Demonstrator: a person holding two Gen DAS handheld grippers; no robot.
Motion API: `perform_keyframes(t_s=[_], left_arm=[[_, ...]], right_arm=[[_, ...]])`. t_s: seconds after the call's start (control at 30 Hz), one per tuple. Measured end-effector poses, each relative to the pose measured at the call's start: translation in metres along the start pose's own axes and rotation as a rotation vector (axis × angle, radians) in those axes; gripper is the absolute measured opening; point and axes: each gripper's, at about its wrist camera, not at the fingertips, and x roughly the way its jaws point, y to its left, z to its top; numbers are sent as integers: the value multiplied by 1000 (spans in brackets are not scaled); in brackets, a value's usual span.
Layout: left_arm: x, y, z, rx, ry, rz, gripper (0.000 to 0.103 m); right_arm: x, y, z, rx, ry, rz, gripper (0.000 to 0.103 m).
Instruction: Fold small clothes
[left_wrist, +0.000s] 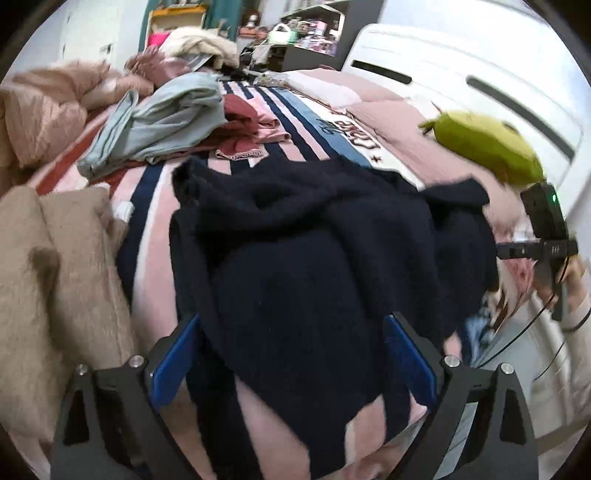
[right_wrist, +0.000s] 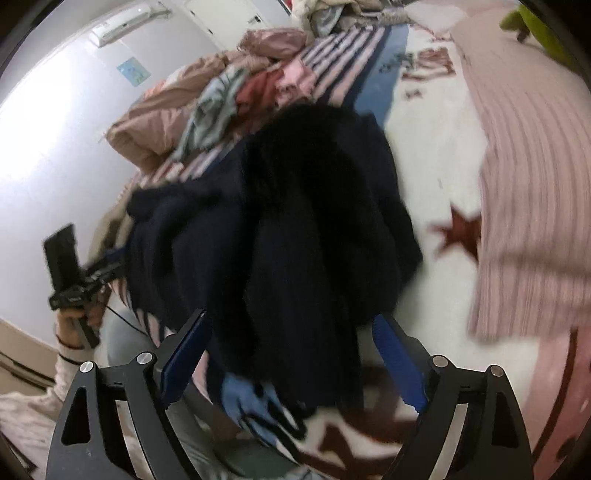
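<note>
A dark navy knit garment (left_wrist: 317, 236) lies bunched on the striped blanket of the bed (left_wrist: 295, 110). My left gripper (left_wrist: 291, 354) is open, its blue-padded jaws standing wide apart on either side of the garment's near end. In the right wrist view the same garment (right_wrist: 295, 221) lies in a heap, blurred. My right gripper (right_wrist: 291, 354) is open too, jaws spread on either side of the garment's lower edge. Each gripper shows in the other's view: the right (left_wrist: 546, 236) at the garment's right end, the left (right_wrist: 74, 273) at its left end.
A pile of clothes, pale blue (left_wrist: 155, 122) and red-pink (left_wrist: 251, 118), lies further up the bed. A tan garment (left_wrist: 55, 280) lies at left. A green plush toy (left_wrist: 487, 144) sits at right. A pink ribbed cover (right_wrist: 524, 184) lies beside the garment. Shelves stand behind.
</note>
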Motion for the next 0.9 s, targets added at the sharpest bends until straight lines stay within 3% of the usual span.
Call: perform_keyframes(t_s=[0.1,0.17,0.2,0.27,0.3,0.33,0.37,0.4,0.47,0.53,0.73,0.9], left_arm=[[-2,-9,-10,-11,-17,-2,95],[1,-16,-17,-1,-8,-10,95],[5,-19,-20,0,4,-2,95],[11,-21,-24,-28,33,-11,95],[15,-20,-28,-61,56,-26,94],[19,-20,-32,-92,74,-45,86],[23,-19,-38,-125,91,-77,73],[24,-19,-42,-138,93,-78,66],[22,-20,-45,-126,71,-15,33],[16,-20,-44,-132,61,-25,13],[-23,-36,-20,-76,-43,-40,8],[-57,-38,37,-66,-208,-48,7]], right_arm=[[12,-1,-18,10,14,3,84],[13,4,-27,-8,-23,13,70],[12,6,-29,-7,-36,29,57],[12,7,-29,12,-56,69,45],[11,8,-30,13,-66,79,31],[11,11,-29,7,-74,82,13],[9,14,-29,-2,-84,95,11],[8,17,-30,-9,-94,110,11],[6,24,-30,-27,-105,126,10],[1,31,-30,-39,-120,139,9],[-33,55,-16,-99,-265,177,7],[-57,73,22,-126,-404,135,5]])
